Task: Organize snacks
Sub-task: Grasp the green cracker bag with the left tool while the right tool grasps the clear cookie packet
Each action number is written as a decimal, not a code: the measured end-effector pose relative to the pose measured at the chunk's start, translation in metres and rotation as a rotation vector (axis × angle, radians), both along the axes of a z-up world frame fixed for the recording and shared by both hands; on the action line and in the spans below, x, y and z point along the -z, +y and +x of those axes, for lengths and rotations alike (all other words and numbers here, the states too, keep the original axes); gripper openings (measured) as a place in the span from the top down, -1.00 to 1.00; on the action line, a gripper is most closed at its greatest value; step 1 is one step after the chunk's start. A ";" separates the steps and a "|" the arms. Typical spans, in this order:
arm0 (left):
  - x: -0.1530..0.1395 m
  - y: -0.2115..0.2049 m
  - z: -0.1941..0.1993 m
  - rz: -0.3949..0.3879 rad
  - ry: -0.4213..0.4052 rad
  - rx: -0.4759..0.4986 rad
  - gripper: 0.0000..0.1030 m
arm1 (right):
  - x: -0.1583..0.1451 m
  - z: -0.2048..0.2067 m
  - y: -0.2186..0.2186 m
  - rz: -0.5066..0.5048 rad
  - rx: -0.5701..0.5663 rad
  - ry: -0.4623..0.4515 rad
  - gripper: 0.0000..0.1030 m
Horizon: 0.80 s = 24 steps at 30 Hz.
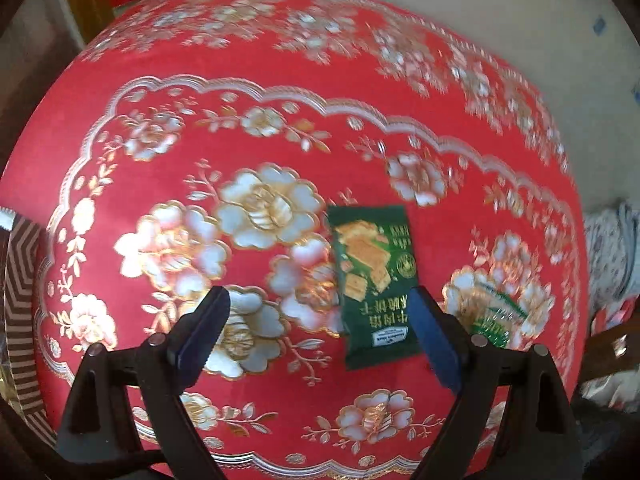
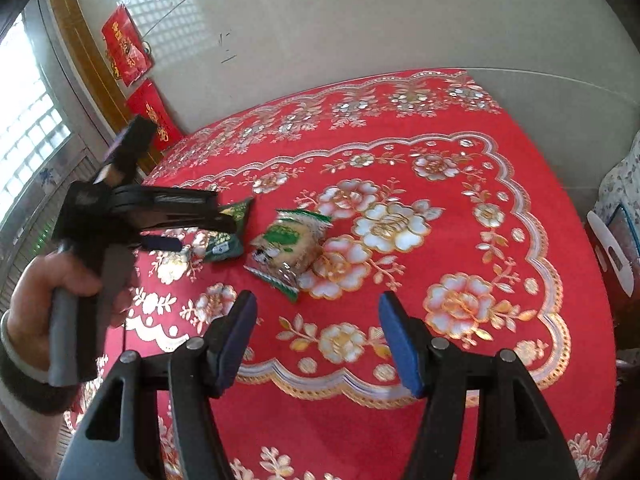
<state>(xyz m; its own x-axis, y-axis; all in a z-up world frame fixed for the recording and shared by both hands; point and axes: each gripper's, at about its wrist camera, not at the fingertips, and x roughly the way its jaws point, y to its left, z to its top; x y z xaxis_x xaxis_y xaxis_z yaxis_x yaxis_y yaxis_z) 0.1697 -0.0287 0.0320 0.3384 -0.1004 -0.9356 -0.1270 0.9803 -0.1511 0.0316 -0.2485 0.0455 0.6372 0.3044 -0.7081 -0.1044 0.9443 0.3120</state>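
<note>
A dark green snack packet [image 1: 374,284] lies flat on the red flowered tablecloth [image 1: 280,152]. My left gripper [image 1: 320,316] is open just above it, the right finger beside the packet's right edge. In the right wrist view the same packet [image 2: 228,236] lies partly under the left gripper [image 2: 200,232]. A clear and green cracker packet [image 2: 288,252] lies to its right; it shows behind the left gripper's right finger [image 1: 494,320] in the left wrist view. My right gripper [image 2: 316,328] is open and empty, short of the cracker packet.
A brown and white striped box [image 1: 20,300] stands at the table's left edge. The table's front edge [image 2: 340,392] runs under my right gripper. Red hangings [image 2: 124,48] are on the wall at the back left. A patterned cloth [image 1: 612,252] lies off the right side.
</note>
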 end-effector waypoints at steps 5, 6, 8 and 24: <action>0.001 -0.008 0.002 -0.031 -0.007 0.014 -0.75 | 0.002 0.028 0.015 -0.014 0.076 0.037 -0.24; 0.002 -0.012 0.003 -0.029 -0.005 0.019 -0.75 | 0.003 0.034 0.016 -0.010 0.085 0.049 -0.24; 0.007 -0.020 0.005 -0.026 -0.002 0.020 -0.75 | 0.007 0.047 0.017 0.007 0.112 0.074 -0.24; 0.006 -0.012 0.009 0.022 -0.046 0.126 0.24 | 0.018 0.078 0.043 -0.055 0.127 0.137 -0.24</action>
